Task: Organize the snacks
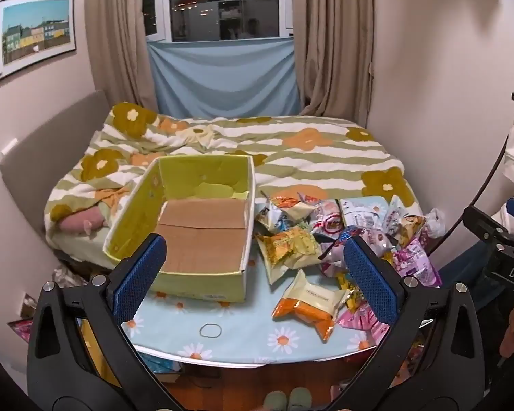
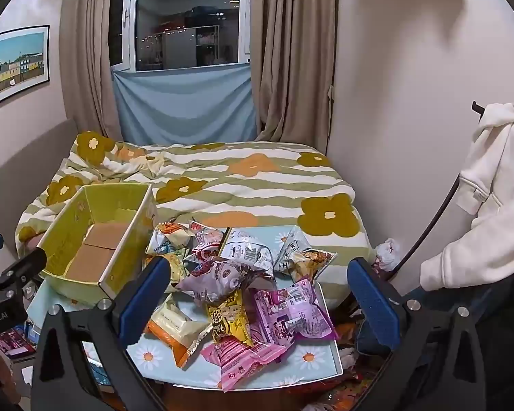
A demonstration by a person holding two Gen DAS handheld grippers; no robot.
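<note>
Above snacks (image 2: 250,287), both fingers wide, empty

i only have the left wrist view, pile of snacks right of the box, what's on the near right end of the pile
Observer: A purple packet lies at the near right end, barcode side up.
Operator: anything under it
Observer: A pink packet sticks out from beneath it, toward the table's front edge.
Operator: is the right gripper on anything
Observer: No. The right gripper is wide open above the pile, with nothing between its pads.
Operator: what's topmost in the middle
Observer: A mauve packet, crumpled, with a yellow packet just in front of it.
</note>
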